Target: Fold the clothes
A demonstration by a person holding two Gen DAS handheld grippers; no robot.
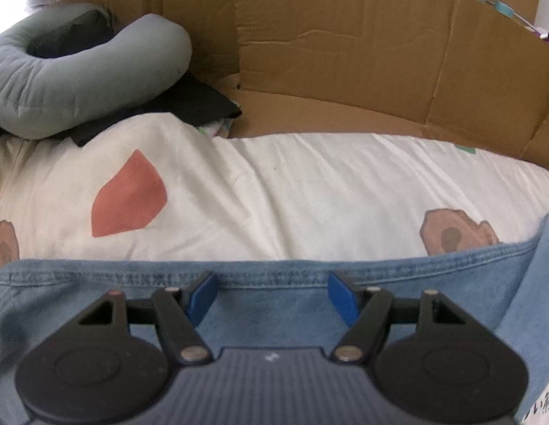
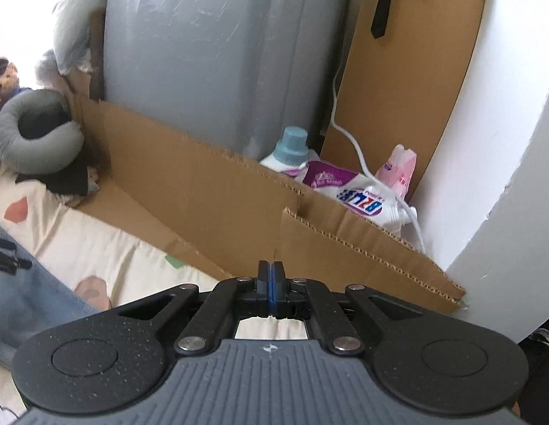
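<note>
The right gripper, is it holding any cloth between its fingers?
No, the right gripper is shut with its blue pads pressed together and nothing between them.

Cream patterned bedsheet (image 1: 292, 184) under blue denim garment (image 1: 267, 304), grey neck pillow (image 1: 79, 71), black cloth (image 1: 189, 102).

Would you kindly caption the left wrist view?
Open left gripper over light-blue denim garment on patterned cream bedsheet.
</note>
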